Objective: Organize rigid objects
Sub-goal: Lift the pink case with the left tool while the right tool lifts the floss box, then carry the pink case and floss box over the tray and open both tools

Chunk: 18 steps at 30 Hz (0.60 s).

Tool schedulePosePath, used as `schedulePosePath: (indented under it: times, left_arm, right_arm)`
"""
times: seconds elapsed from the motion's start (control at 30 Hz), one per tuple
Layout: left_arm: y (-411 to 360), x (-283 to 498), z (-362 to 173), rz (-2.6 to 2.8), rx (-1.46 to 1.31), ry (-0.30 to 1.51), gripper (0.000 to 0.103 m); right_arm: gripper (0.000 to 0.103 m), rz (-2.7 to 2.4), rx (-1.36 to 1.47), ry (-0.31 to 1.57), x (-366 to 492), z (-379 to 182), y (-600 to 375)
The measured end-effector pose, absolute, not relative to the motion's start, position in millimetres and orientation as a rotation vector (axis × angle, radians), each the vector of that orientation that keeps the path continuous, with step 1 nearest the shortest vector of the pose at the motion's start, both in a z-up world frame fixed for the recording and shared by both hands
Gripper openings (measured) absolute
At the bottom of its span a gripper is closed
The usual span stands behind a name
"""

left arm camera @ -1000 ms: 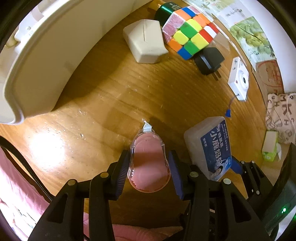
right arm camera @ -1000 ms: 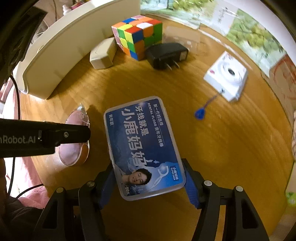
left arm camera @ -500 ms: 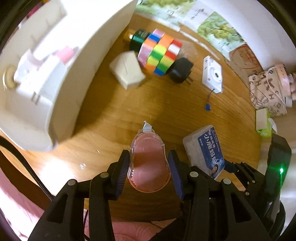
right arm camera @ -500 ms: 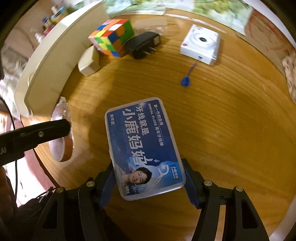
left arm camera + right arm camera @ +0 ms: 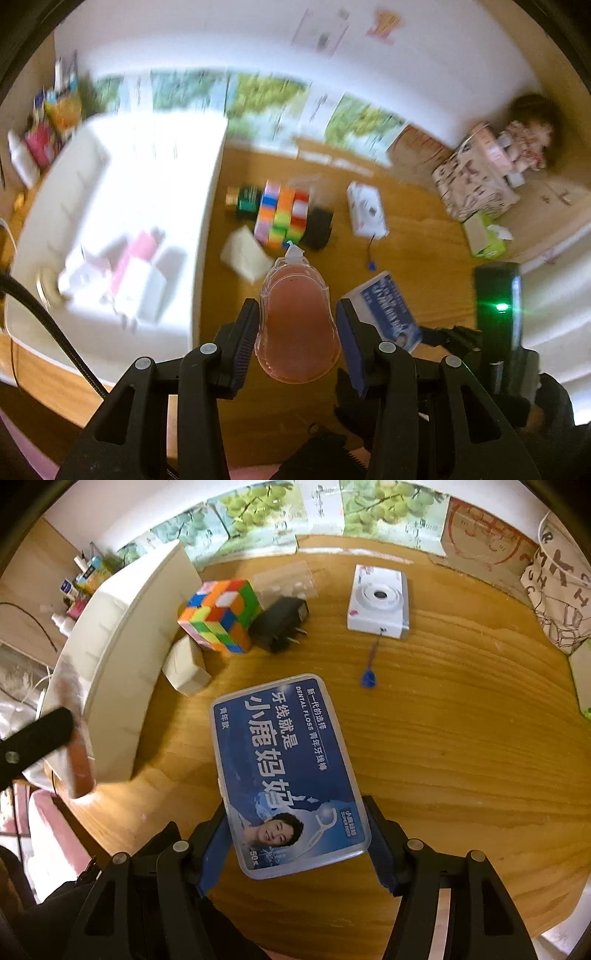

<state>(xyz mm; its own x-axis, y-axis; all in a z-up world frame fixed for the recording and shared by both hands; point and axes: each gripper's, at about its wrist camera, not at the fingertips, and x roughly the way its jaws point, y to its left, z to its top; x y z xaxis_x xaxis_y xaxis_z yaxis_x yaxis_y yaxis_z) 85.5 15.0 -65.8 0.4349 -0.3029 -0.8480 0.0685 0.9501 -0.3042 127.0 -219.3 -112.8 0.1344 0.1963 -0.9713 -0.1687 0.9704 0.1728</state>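
- The left gripper (image 5: pixel 297 341) pinches a clear teardrop-shaped case holding a pink puff (image 5: pixel 295 325), raised above the wooden table (image 5: pixel 461 757), beside the white compartmented organizer (image 5: pixel 122 229).
- The right gripper (image 5: pixel 295 849) clamps a clear plastic floss box with a blue label (image 5: pixel 288 775); it reads "DENTAL FLOSS", "50", plus Chinese characters.
- Judged early: a multicoloured puzzle cube (image 5: pixel 221 616), black plug adapter (image 5: pixel 280 624), white toy camera (image 5: pixel 378 602) and cream block (image 5: pixel 186 664) lie unsorted toward the table's far edge.

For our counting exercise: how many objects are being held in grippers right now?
2. The pink-filled clear case sits clamped in the left gripper; the dental floss box is in the right gripper.
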Motion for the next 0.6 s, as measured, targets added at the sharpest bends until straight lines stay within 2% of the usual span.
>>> schedulePosePath:
  times: [0.3,0.6]
  left_arm:
    - [49.6,74.4,-33.8,-0.344,-0.170,0.891,0.046]
    - [93.8,66.1,-21.6,-0.384,-0.141,0.767,0.046]
  right_arm:
    - [0.066,0.234,0.053,1.328,124.1,-104.4,-166.3]
    - [0.066,0.235,0.064,1.136,122.4,-71.3,-127.0]
